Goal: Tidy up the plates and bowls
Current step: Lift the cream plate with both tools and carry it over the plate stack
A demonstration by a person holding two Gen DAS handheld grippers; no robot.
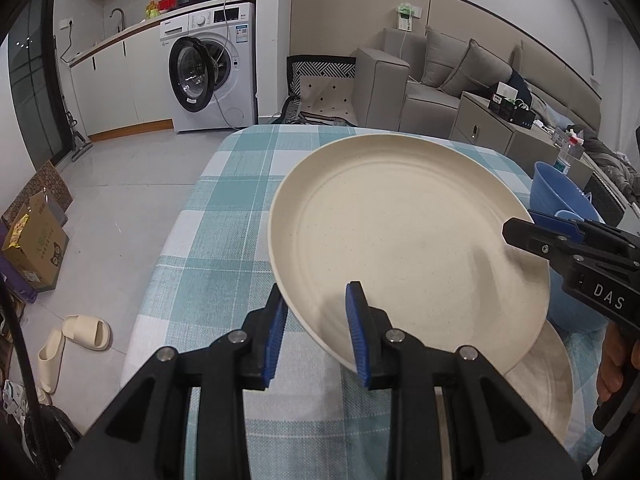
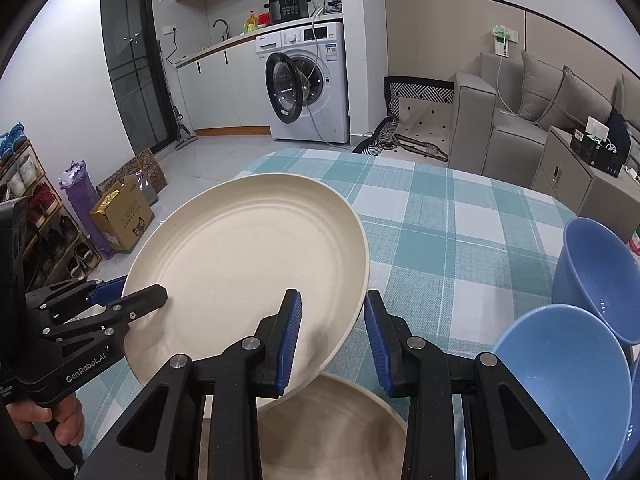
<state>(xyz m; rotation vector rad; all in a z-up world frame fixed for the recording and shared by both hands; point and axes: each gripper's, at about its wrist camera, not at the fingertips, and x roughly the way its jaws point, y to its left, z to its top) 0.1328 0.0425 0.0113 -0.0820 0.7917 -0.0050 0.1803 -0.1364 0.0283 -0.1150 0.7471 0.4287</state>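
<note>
You hold the round cream plastic plate [image 1: 400, 240] tilted above the checked bench [image 1: 224, 264], each hand-held gripper [image 1: 316, 332] [image 2: 332, 336] clamped on its rim, while only your right view shows two blue plastic bowls [image 2: 560, 364] stacked.

A home: washing machine [image 1: 214, 68], sofa [image 1: 432, 80], kitchen counter [image 1: 120, 36].

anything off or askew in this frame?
Nothing spilled or damaged. The cream plate is off the checked tablecloth, tilted, with the left gripper and the right gripper each clamped on its rim. A second plate lies flat below it. The blue bowls lean on their sides.
</note>
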